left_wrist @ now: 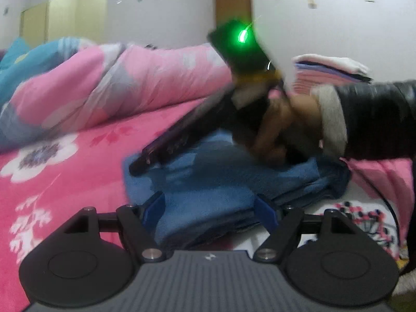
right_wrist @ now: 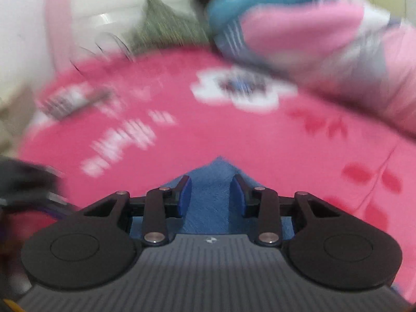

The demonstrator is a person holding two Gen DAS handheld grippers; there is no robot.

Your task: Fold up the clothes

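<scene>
Left wrist view: pink floral bedsheet (left_wrist: 78,161) at left, rumpled pink quilt (left_wrist: 130,83) behind it. Blue garment (left_wrist: 221,182) lies folded on the bed, centre frame. Left hand-held gripper (left_wrist: 208,208) spread wide, low over the garment's near edge, pads not pressing it. Right hand-held gripper (left_wrist: 166,148) reaches in from the right, blurred, tips over the garment's far left corner; person's hand (left_wrist: 280,127) and black sleeve (left_wrist: 377,119) behind it. Stack of folded clothes (left_wrist: 332,70) far right. Right wrist view: jaws partly closed, pinching blue fabric
</scene>
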